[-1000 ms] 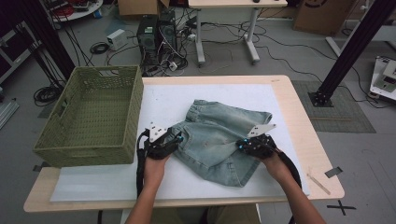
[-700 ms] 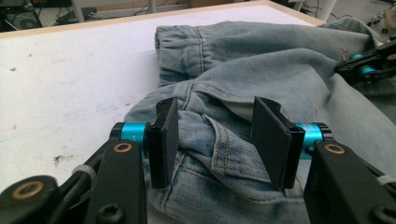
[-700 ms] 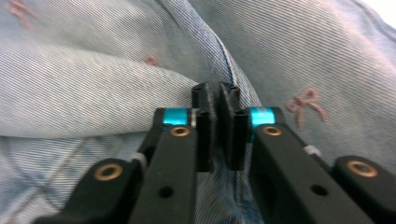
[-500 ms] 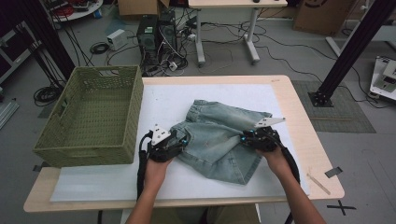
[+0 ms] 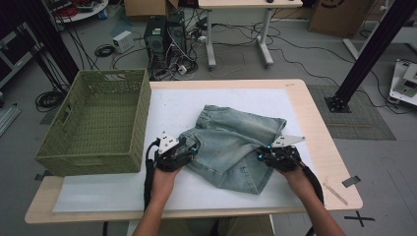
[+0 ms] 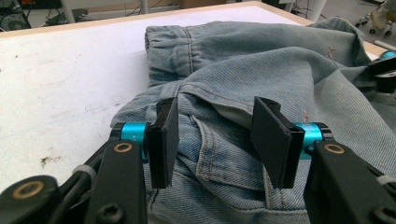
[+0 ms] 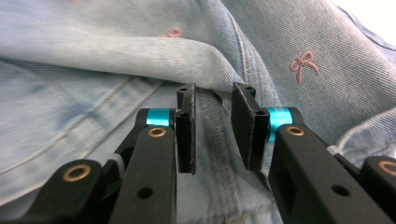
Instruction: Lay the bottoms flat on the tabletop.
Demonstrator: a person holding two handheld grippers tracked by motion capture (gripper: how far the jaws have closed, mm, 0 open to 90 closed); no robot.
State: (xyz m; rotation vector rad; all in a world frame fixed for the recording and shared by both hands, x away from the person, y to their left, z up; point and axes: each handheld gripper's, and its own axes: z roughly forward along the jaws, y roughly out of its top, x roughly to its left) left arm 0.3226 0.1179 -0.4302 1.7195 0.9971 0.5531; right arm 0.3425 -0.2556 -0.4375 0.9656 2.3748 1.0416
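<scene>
Faded blue denim shorts (image 5: 233, 142) are lying crumpled on the white-covered surface (image 5: 123, 191), between both grippers. Left gripper (image 5: 189, 149) is standing half open over the waistband, pads clear of fabric. Right gripper (image 5: 260, 155), having just been opening, is releasing the hem, which has dropped since the earlier frame.

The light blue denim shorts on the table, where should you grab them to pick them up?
Probably by the gathered waistband of the light blue denim shorts, coming from the far side of the white table cover. That thick band lies flat at the far edge, so jaws could slip over it more easily than over the rumpled folds.
</scene>
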